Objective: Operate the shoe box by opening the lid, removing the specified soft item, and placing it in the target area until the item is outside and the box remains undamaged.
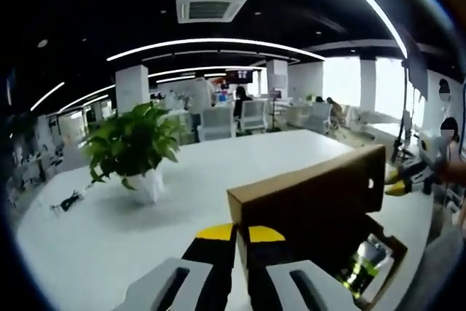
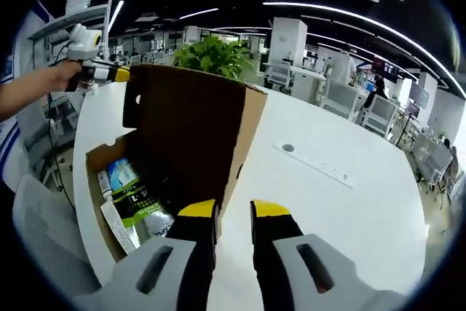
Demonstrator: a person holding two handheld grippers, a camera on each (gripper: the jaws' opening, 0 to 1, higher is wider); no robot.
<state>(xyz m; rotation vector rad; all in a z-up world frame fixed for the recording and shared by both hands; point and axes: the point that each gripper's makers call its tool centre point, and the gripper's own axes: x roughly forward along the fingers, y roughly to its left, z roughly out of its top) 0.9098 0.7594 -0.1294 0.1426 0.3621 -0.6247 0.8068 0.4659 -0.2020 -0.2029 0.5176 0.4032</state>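
In the left gripper view, our left gripper point(image 1: 241, 234) shows two yellow-tipped jaws that appear to pinch the raised lid point(image 1: 309, 198) of the shoe box between them; the narrow dark line between the tips is the lid's edge. In the right gripper view the same gripper point(image 2: 120, 73) appears at upper left, held in a hand point(image 2: 62, 74), its yellow tip against the top corner of the lid point(image 2: 182, 132).

Our right gripper point(image 2: 234, 210) stands with its jaws a little apart, nothing between them, just at the near edge of the upright lid and over the bare white table point(image 2: 328, 180).

The shoe box point(image 2: 109, 180) lies open on the table, its lid standing upright. Inside we see packaged items, among them a green and white pouch point(image 2: 145, 205) and a bluish packet point(image 2: 122, 174); which of them is the soft item we cannot tell. In the left gripper view the box's contents point(image 1: 364, 260) show at lower right under the lid.

Beyond the box stands a potted plant point(image 1: 135, 143) in a white pot, well apart from it. Farther off are office chairs point(image 1: 251, 116) and white pillars point(image 1: 132, 87).
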